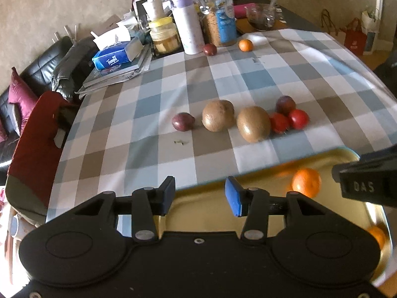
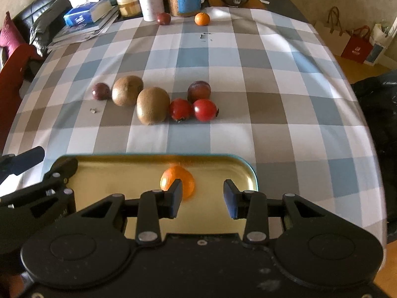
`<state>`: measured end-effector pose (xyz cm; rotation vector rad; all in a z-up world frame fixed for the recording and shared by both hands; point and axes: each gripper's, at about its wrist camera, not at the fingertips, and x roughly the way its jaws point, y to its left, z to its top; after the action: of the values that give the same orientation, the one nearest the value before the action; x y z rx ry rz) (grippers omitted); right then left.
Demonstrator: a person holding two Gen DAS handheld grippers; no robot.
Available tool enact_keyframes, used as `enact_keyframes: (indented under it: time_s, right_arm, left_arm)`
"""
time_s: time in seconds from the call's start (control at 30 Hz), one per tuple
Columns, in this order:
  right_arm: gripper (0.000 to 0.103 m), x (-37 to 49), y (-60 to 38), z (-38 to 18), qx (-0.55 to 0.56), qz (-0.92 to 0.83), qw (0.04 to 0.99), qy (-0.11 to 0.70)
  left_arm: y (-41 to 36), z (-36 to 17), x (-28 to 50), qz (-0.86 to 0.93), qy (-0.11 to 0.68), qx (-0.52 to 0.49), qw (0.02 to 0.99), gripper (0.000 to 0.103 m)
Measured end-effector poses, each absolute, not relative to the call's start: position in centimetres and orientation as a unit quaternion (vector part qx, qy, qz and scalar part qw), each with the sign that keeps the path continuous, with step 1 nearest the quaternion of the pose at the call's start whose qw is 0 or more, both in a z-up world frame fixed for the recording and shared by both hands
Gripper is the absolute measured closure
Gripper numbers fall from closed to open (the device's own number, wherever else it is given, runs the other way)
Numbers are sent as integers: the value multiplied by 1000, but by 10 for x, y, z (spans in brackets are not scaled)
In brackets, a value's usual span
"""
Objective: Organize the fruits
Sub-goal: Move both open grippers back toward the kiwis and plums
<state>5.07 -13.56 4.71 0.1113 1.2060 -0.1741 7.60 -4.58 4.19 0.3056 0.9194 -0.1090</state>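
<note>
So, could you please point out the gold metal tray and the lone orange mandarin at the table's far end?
gold metal tray (image 2: 119, 171), right wrist view, bare floor.
lone orange mandarin (image 2: 202, 18), right wrist view, centre of peel.

You see a tablecloth (image 2: 248, 79) with a check pattern of white, pale blue and grey-brown squares. The shallow metal tray (image 2: 104, 173) in front of you is golden yellow inside, with a thin teal rim. In it lies a bright orange mandarin (image 2: 173, 176). On the cloth you have two fuzzy brown kiwis (image 2: 152, 105), two shiny red tomatoes (image 2: 204, 110), a dark purple-red plum (image 2: 199, 91) and a small maroon round fruit (image 2: 101, 91). At the far edge there is one more small orange mandarin (image 2: 202, 18) and one more dark red fruit (image 2: 163, 18). Your left gripper (image 1: 199, 196) is black with blue pads (image 1: 233, 200). The tissue pack (image 1: 114, 58) is blue and white.
</note>
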Motion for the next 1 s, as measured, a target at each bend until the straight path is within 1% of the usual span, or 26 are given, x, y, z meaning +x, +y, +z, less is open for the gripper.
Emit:
enact_keyframes:
  time_s: [0.4,0.53,0.67,0.8,0.9,1.0]
  right_arm:
    - [63,101,-158,18,85,-82,862,492]
    - [63,113,-172,5,125,-82,874,462]
    - [63,118,-181,-4,145,-86,893,417]
    - [63,121,-192,-11,179,-85,902,385]
    - [63,121,-198,-15,201,-91,902,372]
    - [63,122,-198,-14,197,-81,907,364]
  left_arm:
    - [-35,21,132,-40,419,97,902,49]
    - [-35,12,147,-44,415,81,905,49]
    - [-32,9,155,-49,396,36,916,48]
    - [-34,2,162,-55,395,6,917,47]
    - [-42,1,163,-57,386,27,920,47]
    - [-55,0,161,-56,365,80,926,46]
